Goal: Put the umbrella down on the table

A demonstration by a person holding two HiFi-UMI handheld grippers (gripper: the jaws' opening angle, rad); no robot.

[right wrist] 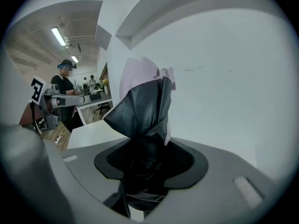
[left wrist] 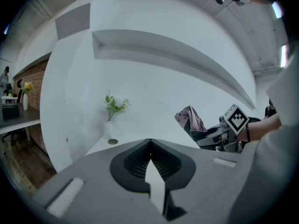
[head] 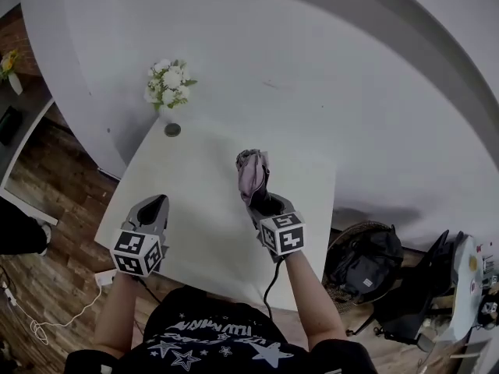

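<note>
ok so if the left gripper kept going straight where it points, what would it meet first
Likely the bare table top, else the white wall behind it; depth is unclear. The left gripper aims to the right of the flowers.

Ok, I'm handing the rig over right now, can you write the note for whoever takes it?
Left gripper: jaws together, empty, over the near left of the white rectangular table.
Right gripper: shut on the folded pink and dark grey fabric umbrella, held over the table's middle.
Done: umbrella is above the table; it looks clear of the top.
Left to do: lower it onto bare table, away from the white flowers in the small vase at the far left corner, then open the jaws.
</note>
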